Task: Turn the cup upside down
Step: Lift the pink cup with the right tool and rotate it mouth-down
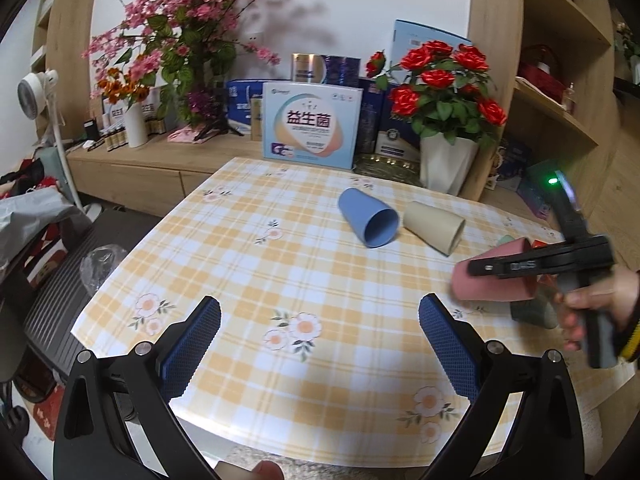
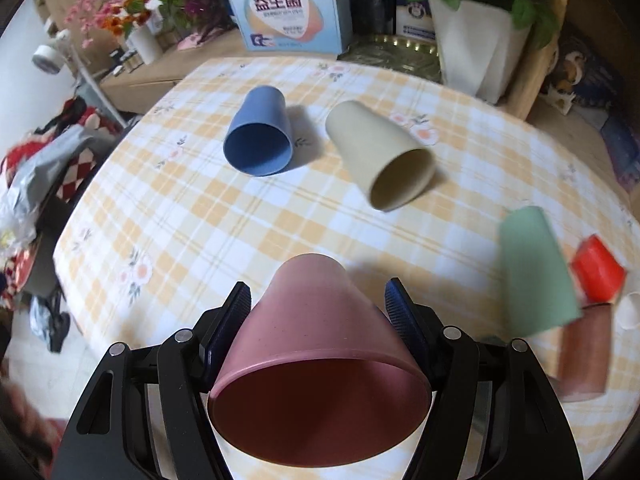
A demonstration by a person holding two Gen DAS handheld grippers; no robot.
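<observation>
My right gripper [image 2: 318, 300] is shut on a pink cup [image 2: 316, 344], held above the table with its mouth toward the camera. In the left wrist view that cup [image 1: 496, 280] hangs sideways at the right, clamped in the right gripper [image 1: 520, 268]. A blue cup [image 2: 260, 136] and a beige cup [image 2: 380, 156] lie on their sides on the checked tablecloth [image 2: 192, 232]. They also show in the left wrist view, blue cup [image 1: 368, 216] and beige cup [image 1: 434, 226]. A green cup [image 2: 536, 272] stands mouth down at the right. My left gripper [image 1: 320, 328] is open and empty over the near table.
A red-topped brown container [image 2: 588, 320] stands beside the green cup. A white pot of red roses [image 1: 446, 160], a printed box [image 1: 312, 124] and a glass tray [image 2: 392, 56] line the far edge. A fan [image 1: 40, 92] and clutter lie left of the table.
</observation>
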